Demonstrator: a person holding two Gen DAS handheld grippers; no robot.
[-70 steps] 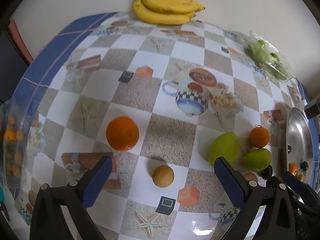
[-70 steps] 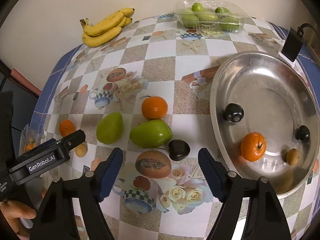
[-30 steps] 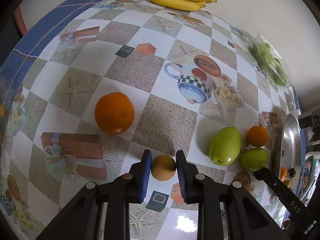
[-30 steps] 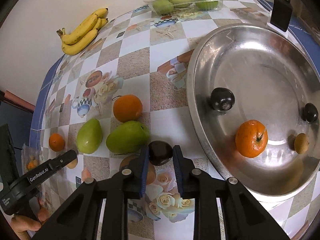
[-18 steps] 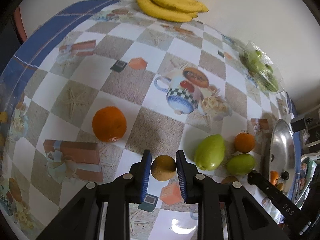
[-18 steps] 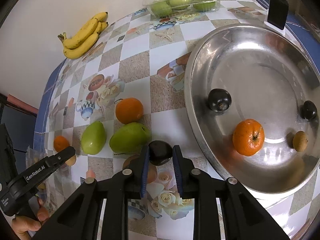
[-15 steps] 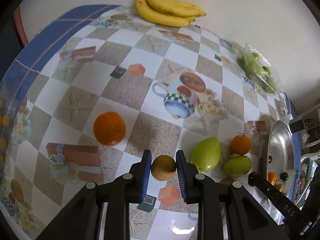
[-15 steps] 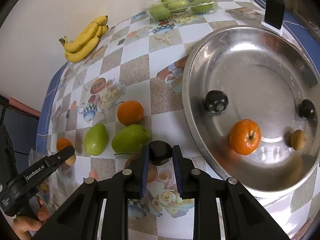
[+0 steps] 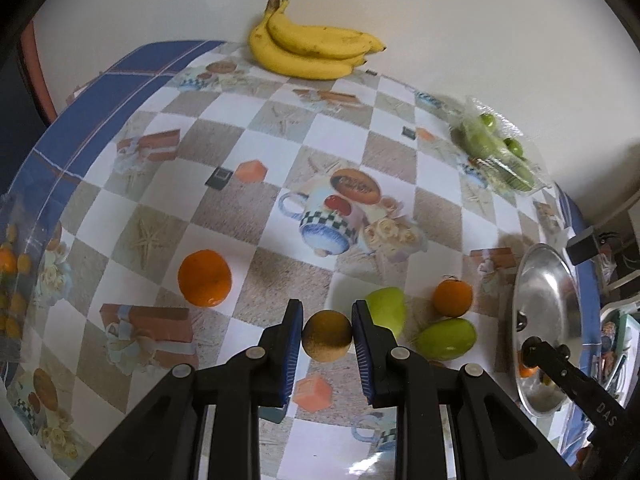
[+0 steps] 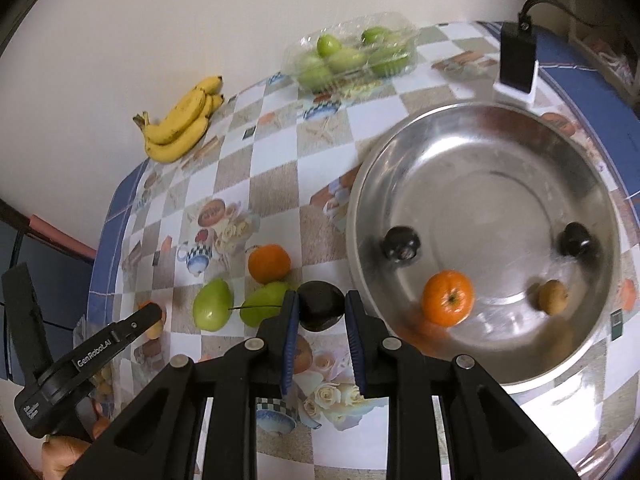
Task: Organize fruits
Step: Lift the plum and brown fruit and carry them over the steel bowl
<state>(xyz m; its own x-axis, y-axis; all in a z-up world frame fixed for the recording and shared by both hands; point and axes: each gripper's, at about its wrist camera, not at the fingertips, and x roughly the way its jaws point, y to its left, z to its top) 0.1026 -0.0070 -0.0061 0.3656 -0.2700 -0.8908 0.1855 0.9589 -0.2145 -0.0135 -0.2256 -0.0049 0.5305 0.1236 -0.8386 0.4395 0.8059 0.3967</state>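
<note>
My left gripper (image 9: pixel 327 334) is shut on a small round brown fruit (image 9: pixel 327 335), held above the checked tablecloth. My right gripper (image 10: pixel 320 307) is shut on a dark plum (image 10: pixel 321 305), lifted just left of the steel bowl (image 10: pixel 500 152). Inside the bowl lie an orange (image 10: pixel 448 298), two dark plums (image 10: pixel 400 243) and a small brown fruit (image 10: pixel 553 297). On the cloth sit two green mangoes (image 10: pixel 213 309), an orange (image 10: pixel 269 263) beside them and another orange (image 9: pixel 204 277) farther left. The left gripper's body (image 10: pixel 84 360) shows in the right wrist view.
A bunch of bananas (image 9: pixel 312 50) lies against the wall at the back. A clear box of green fruit (image 10: pixel 352 56) stands at the back right. A black device (image 10: pixel 518 60) stands behind the bowl. A bag of small orange fruit (image 9: pixel 10 272) hangs at the table's left edge.
Both grippers closed on their fruits, the left on the brown fruit and the right on the plum, then rose off the cloth with them; the table looks farther away now.
</note>
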